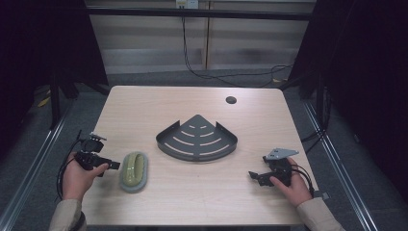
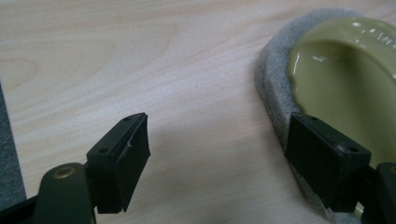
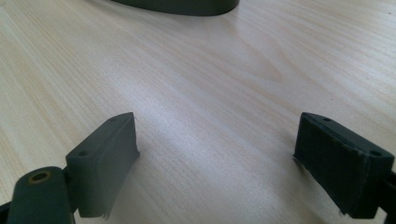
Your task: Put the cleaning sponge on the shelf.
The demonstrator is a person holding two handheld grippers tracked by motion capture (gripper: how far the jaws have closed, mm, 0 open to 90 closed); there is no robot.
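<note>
An olive-green oval scrubber on a grey sponge pad lies flat on the table's near left. My left gripper is just left of it, pointing at it, apart from it. In the left gripper view the jaws stand open over bare wood, and the scrubber lies at the right, its grey edge running behind the right jaw. My right gripper rests near the front right, pointing left. In the right gripper view it is open with nothing between its fingers.
A dark grey quarter-round corner shelf with slotted floor sits mid-table; its wall shows at the top of the right gripper view. The wooden table has a round cable hole at the back right. Cables trail on the floor behind.
</note>
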